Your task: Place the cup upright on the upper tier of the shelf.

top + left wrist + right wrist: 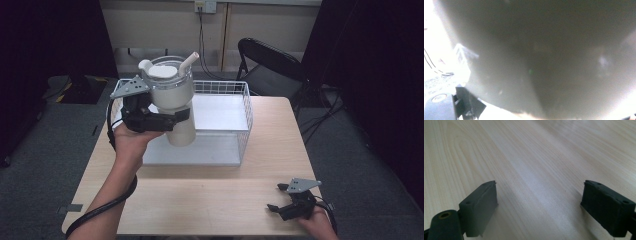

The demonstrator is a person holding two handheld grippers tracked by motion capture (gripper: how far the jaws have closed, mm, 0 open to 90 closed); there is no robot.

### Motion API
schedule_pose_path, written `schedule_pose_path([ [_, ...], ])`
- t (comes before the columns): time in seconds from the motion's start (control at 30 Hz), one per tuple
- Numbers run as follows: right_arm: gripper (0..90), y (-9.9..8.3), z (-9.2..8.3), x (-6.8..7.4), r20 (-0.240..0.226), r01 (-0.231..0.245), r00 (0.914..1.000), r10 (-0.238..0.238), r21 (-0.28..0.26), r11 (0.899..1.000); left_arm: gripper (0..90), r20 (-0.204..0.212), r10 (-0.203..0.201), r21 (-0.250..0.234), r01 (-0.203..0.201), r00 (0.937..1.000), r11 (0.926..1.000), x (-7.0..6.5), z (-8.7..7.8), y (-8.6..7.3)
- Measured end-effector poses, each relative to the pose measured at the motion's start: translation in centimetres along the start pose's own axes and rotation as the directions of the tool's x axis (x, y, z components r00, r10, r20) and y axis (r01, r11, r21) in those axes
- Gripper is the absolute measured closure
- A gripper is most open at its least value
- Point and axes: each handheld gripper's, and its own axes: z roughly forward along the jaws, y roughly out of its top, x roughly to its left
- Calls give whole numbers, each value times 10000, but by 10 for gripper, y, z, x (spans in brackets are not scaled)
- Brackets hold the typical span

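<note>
Left tongs (pixel 170 117): held up at about 10 o'clock over the surface, clamped on the lower body of the tumbler; a grey three-cornered plate sits on top and a black cable trails down along the forearm.
Tumbler (pixel 172 97): a cream-white cup with a clear lid and a white straw pointing toward 1 o'clock; it is lifted clear of the surface, tilted a little, its narrow base hanging over the near left part of the wire basket. In the left gripper view its side (pixel 544 57) sits right against the lens as a blurred grey-brown mass.
Wire basket (pixel 246 112): white, with a pale flat floor, standing on the far half of the surface at about 12 o'clock; the tumbler hangs above it, and I cannot tell whether they touch.
Right tongs (pixel 276 197): at about 5 o'clock, low near the front edge, well apart from the tumbler and the basket. In the right gripper view (pixel 539 202) the two black jaws stand wide apart with bare wood between them.
Surface (pixel 210 200): light wood grain, bare between the two hands.
Folding chair (pixel 270 65): black, beyond the far right corner at about 1 o'clock.
</note>
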Motion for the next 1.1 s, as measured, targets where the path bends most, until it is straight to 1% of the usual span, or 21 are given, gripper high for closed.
schedule_pose_path([
  [0.37, 125, 0, 0, 0, -1, 0, 10000, 0, 0, 10000, 100, -262, 0, 6, 0, 9997, 10000, 4, 3, 9],
  [0.4, 124, 0, 0, 0, -1, -1, 10000, 1, 1, 10000, 100, -338, 34, 17, -33, 9994, 10000, 5, 4, 10],
  [0.67, 124, 0, 0, 0, 0, -3, 10000, 3, -1, 10000, 100, -484, 43, 57, -41, 9988, 10000, 11, 8, 12],
  [0.7, 124, 0, 0, 0, 3, 7, 10000, -7, -5, 10000, 100, -502, -35, 44, 38, 9987, 10000, 12, 8, 12],
  [0.8, 124, 0, 0, 0, -1, -2, 10000, 2, 1, 10000, 100, -554, -92, -11, 91, 9984, 10000, 14, 9, 13],
  [1.1, 125, 0, 0, 0, 2, 8, 10000, -8, -2, 10000, 100, -692, -119, 38, 122, 9975, 9999, 20, 13, 15],
])
